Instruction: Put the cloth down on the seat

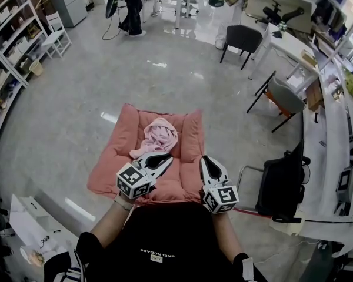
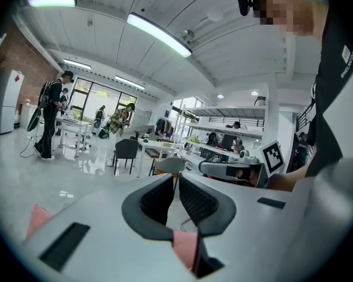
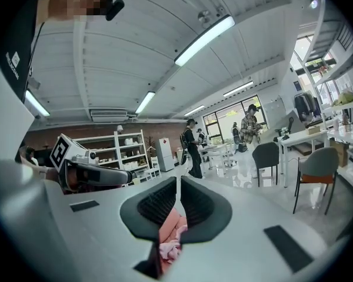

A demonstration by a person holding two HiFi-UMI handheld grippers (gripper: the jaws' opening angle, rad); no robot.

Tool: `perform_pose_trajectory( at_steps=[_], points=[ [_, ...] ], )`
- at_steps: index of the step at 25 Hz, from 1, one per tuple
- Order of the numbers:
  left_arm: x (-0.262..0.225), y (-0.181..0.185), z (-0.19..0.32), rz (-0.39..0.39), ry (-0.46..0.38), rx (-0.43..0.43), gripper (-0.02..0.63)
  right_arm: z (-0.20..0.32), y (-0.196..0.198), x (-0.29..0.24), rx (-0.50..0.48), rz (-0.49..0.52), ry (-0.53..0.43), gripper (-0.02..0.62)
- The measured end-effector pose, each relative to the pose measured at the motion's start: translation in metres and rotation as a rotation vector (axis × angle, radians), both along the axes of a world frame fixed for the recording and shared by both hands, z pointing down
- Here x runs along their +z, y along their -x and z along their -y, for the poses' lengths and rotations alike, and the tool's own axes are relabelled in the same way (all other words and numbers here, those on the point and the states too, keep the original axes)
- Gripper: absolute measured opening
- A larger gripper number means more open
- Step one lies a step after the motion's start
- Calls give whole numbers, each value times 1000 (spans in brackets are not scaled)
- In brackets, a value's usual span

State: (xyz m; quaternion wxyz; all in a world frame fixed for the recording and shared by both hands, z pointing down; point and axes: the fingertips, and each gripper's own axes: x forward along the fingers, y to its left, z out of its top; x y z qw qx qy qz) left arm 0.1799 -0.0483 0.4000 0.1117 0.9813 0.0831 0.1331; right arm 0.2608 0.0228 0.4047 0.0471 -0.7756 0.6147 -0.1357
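Note:
A crumpled pale pink cloth [image 1: 159,137] lies on the salmon cushion seat [image 1: 112,163], which sits on the floor in the head view. My left gripper [image 1: 165,157] hovers over the seat's near half, just short of the cloth, its jaws together and empty. My right gripper [image 1: 207,160] is beside it over the seat's near right part, also shut and empty. In the right gripper view the jaws [image 3: 178,181] meet, and the cloth [image 3: 169,248] shows below them. The left gripper view shows its jaws [image 2: 176,178] closed, with the seat [image 2: 185,245] underneath.
Polished grey floor surrounds the seat. A black office chair [image 1: 280,187] stands close on the right, a grey chair [image 1: 282,96] and a black chair [image 1: 242,39] farther back. Shelves [image 1: 12,46] line the left wall. A person [image 1: 131,7] stands at the far tables.

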Motion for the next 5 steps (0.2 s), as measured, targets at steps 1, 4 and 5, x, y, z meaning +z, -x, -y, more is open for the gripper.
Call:
perform_pose_trajectory(
  at_steps=[1, 4, 5],
  points=[
    [1, -1, -1, -1, -2, 1, 43, -1, -1, 1, 0, 1, -2, 44],
    [5, -3, -3, 1, -5, 4, 43, -2, -3, 3, 4, 6, -11, 44],
    [7, -3, -4, 2, -5, 4, 43, -3, -3, 4, 5, 7, -13, 44]
  ],
)
